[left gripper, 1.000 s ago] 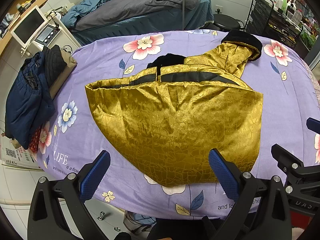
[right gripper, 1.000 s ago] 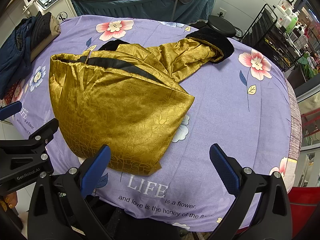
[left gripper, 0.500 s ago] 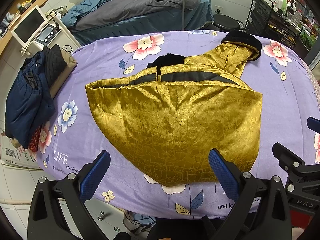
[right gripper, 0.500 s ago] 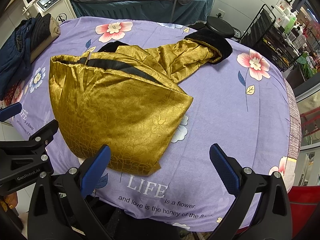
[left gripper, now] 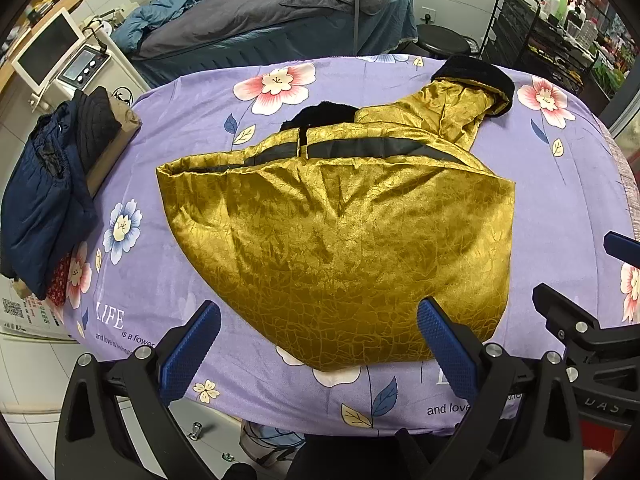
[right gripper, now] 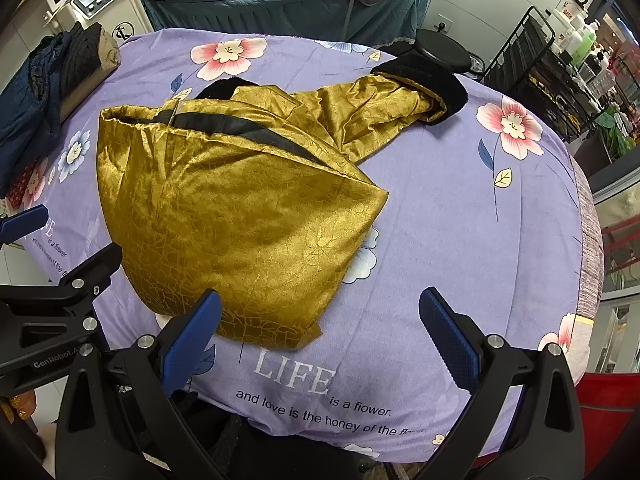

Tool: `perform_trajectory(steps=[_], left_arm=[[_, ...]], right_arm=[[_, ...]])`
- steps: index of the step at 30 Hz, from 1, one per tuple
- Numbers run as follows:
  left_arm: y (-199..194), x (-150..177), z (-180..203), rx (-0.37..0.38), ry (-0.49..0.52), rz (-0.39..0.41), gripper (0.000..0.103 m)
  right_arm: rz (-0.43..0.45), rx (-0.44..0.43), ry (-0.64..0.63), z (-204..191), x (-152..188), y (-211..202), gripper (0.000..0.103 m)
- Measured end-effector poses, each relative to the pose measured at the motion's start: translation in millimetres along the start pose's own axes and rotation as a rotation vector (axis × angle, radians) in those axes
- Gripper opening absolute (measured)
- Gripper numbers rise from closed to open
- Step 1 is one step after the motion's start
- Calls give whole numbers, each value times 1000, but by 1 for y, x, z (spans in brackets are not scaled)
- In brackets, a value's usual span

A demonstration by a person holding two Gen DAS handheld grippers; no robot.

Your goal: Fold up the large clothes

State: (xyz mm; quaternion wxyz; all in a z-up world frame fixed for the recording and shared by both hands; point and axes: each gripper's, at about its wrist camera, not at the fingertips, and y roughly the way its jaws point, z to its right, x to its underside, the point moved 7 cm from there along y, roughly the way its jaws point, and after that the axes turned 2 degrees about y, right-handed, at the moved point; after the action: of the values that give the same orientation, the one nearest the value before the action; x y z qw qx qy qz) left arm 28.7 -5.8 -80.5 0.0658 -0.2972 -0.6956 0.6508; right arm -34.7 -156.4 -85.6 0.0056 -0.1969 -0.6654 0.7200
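Observation:
A gold patterned jacket (left gripper: pixel 340 236) with black trim lies partly folded on the purple flowered table cover (left gripper: pixel 192 120). One sleeve with a black fur cuff (left gripper: pixel 476 80) stretches to the far right. My left gripper (left gripper: pixel 316 344) is open and empty, hovering over the jacket's near hem. My right gripper (right gripper: pixel 320 332) is open and empty at the jacket's (right gripper: pixel 240 208) near right corner; the cuff (right gripper: pixel 424 80) lies far ahead. Each gripper shows at the edge of the other's view.
A pile of folded dark blue and black clothes (left gripper: pixel 52 184) sits at the table's left edge. A treatment bed with grey covers (left gripper: pixel 272 16) stands behind. A black wire rack (left gripper: pixel 540 32) and round stool (left gripper: pixel 440 36) stand at the far right.
Both grippers have shifted only slightly; the jacket has not moved.

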Motion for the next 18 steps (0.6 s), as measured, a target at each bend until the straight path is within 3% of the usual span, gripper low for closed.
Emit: perform_trajectory(steps=[10, 15, 18], left_arm=[[8, 1, 2, -1, 9, -31, 97], [19, 5, -9, 1, -37, -81, 97], [31, 10, -19, 14, -87, -132, 97]], right_arm=[[-28, -10, 24, 6, -1, 7, 97], [-30, -16, 100, 31, -7, 16, 97], [-26, -91, 151, 49, -15, 29, 97]])
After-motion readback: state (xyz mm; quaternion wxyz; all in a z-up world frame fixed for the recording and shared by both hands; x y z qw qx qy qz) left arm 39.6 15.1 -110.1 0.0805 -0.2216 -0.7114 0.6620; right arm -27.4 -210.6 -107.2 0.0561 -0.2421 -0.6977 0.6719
